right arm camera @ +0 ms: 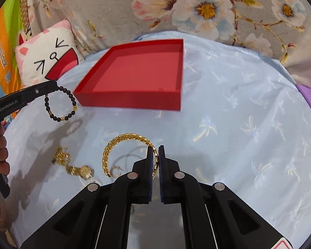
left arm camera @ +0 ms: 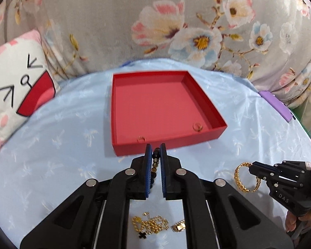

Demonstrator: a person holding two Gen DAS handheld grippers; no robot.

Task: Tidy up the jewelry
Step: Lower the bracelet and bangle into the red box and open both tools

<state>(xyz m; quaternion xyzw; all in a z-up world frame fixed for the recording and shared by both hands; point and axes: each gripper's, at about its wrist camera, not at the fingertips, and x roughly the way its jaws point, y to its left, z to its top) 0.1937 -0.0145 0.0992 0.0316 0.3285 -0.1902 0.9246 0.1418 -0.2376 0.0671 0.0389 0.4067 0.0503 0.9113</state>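
Red tray (left arm camera: 197,140) sat mid-desk on pale blue cloth (left arm camera: 62,145), two small rings (left arm camera: 197,127) inside near front wall; bare cloth all round. Left hand-held gripper (left arm camera: 156,151) clamped on dark beaded bracelet (left arm camera: 155,161), lifted clear. Right hand-held gripper (right arm camera: 155,153) pinched gold chain bracelet (right arm camera: 114,145). Gold jewelry pile (left arm camera: 149,225) partly hidden behind gripper arms, blurred.
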